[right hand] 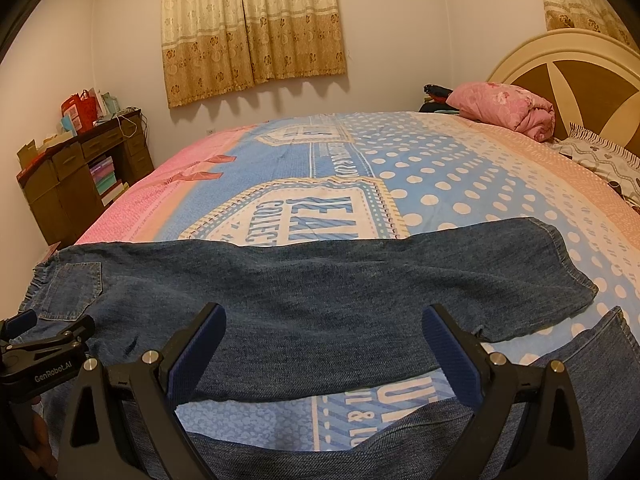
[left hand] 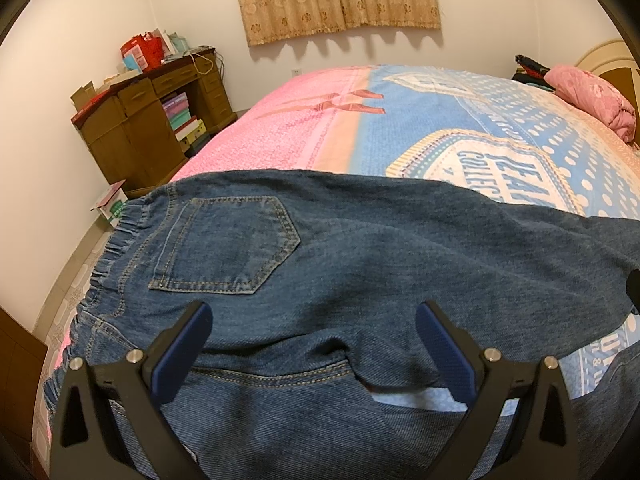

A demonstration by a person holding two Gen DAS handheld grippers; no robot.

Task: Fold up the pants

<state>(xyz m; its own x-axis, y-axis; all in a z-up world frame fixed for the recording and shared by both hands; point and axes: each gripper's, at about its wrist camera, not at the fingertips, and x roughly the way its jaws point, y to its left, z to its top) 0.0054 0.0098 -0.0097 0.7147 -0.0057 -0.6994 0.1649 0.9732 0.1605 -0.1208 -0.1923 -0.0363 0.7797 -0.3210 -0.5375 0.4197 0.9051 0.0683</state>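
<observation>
Blue denim pants (left hand: 360,248) lie spread flat on the bed, back side up, elastic waistband at the left, legs running right. My left gripper (left hand: 314,320) is open and empty, hovering over the seat and crotch area, near the back pocket (left hand: 228,244). My right gripper (right hand: 324,322) is open and empty over the far leg (right hand: 320,280), whose hem ends at the right. The near leg (right hand: 600,344) lies below it, with bedspread showing between them. The left gripper (right hand: 24,328) shows at the left edge of the right wrist view.
The bed (right hand: 440,168) has a pink and blue patterned spread. A rolled pink quilt (right hand: 504,110) and a pillow (right hand: 600,160) lie by the headboard. A cluttered wooden desk (left hand: 152,120) stands at the far left wall. Curtains hang behind.
</observation>
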